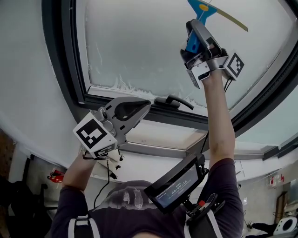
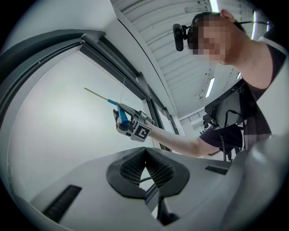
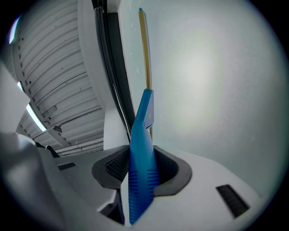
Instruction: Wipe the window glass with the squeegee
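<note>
I see the squeegee (image 1: 199,14) at the top of the head view, right of centre. Its blue ribbed handle is clamped between the right gripper's (image 3: 141,169) fingers, and its thin yellow blade slants across the window glass (image 1: 139,42). The glass looks milky white in a dark frame, with whitish residue along its lower edge.

The window glass (image 1: 139,42) fills the far part of the scene, with the window frame (image 1: 70,60) around it. High on the right, the right gripper (image 1: 194,28) is clamped on the squeegee (image 1: 201,6), whose blade lies against the glass beyond the jaws. Lower and to the left, the left gripper (image 1: 144,106) sits before the frame's bottom rail, its jaws together with nothing between them. The window handle (image 1: 174,100) lies on that rail, just right of the left gripper and well below the squeegee.
</note>
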Motion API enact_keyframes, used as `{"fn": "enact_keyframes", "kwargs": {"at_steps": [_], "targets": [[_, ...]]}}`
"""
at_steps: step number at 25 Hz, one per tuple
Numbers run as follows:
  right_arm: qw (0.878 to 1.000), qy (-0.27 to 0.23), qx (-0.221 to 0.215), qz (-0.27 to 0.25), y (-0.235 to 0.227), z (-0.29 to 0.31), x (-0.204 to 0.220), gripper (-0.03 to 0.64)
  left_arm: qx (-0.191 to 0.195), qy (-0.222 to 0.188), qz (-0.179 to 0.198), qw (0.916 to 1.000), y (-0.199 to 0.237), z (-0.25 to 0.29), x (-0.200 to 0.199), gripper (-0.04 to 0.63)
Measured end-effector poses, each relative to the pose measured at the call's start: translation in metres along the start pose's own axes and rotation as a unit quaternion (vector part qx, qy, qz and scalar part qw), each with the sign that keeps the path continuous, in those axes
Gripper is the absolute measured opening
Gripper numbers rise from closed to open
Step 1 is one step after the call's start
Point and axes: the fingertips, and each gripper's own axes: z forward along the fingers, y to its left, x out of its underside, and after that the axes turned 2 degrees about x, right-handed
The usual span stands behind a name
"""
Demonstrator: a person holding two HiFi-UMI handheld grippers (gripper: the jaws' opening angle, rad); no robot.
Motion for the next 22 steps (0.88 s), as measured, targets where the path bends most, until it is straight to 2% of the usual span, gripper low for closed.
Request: {"fn": "enact_keyframes", "kwargs": {"at_steps": [8,22], "targets": [[1.000,0.011,0.006,0.002,-0.013,-0.023,0.031,0.133,-0.002,0.004,-0.018,0.9998,-0.018,-0.008,0.032,0.008],[1.000,0.026,0.009,0.014,-0.016,-0.025,0.037,0.133,-0.020,0.019,-0.036,0.9990,-0.016,-0.004,0.019,0.008]]}}
